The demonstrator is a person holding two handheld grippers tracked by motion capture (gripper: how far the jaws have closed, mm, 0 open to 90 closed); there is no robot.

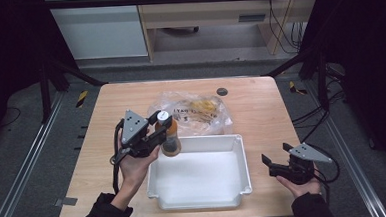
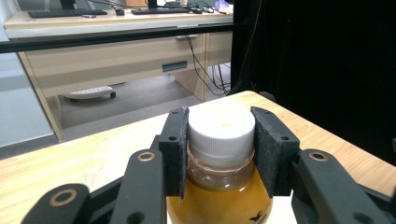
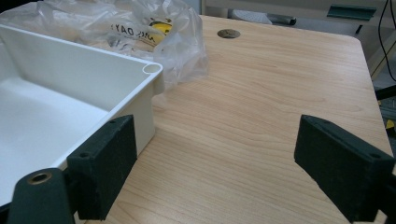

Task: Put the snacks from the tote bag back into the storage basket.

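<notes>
High view: bottle (image 1: 170, 135) pinched at its cap by left gripper (image 1: 158, 129), above tray (image 1: 243, 156) corner.
It should be lowered upright; right gripper (image 1: 278, 159) is spread.

Bottle's (image 2: 219, 186) lower body cut off by the left gripper view's bottom edge

Crumpled clear plastic bag (image 1: 193, 111) with yellow contents near table (image 1: 261, 105) far edge; dark round grommet (image 1: 222, 91) just beside it, toward the far right corner.

The white rectangular plastic tray (image 1: 200, 185) sits at lower centre; the crumpled clear plastic bag (image 1: 193, 111) lies just behind it; the orange-filled white-capped bottle (image 1: 169, 137) hangs over its upper-left corner.
</notes>
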